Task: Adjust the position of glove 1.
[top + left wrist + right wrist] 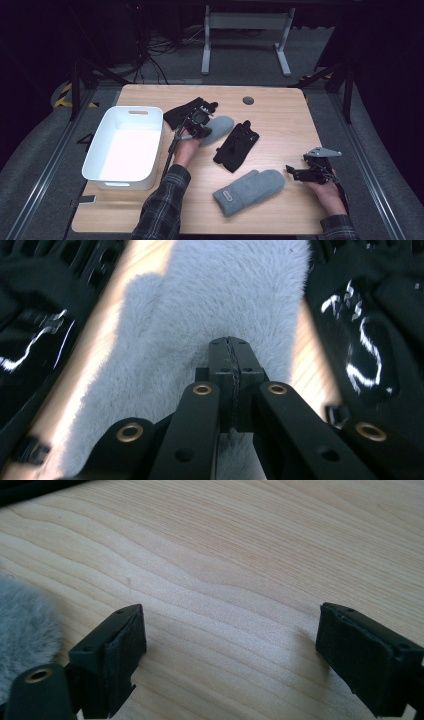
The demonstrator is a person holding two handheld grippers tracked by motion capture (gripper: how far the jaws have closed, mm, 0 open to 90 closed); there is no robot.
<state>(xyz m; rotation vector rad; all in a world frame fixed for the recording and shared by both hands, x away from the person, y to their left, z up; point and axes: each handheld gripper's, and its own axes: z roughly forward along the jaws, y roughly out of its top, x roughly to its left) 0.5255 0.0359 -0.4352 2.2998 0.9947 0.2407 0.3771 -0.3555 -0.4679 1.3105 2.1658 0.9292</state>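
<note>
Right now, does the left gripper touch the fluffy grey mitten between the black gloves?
Touching: in the left gripper view the left gripper has its jaws shut, pinching the grey mitten.

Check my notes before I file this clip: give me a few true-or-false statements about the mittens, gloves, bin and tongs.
1. The left tongs are shut on the far grey mitten. True: the jaws meet on its fleece.
2. The right tongs grip the near grey mitten. False: their jaws stand wide apart above bare table.
3. The white bin holds a black glove. False: nothing shows inside it.
4. Two black gloves lie on the table. True: one beside the bin, one right of the far grey mitten.
5. The bin sits at the table's left side. True.
</note>
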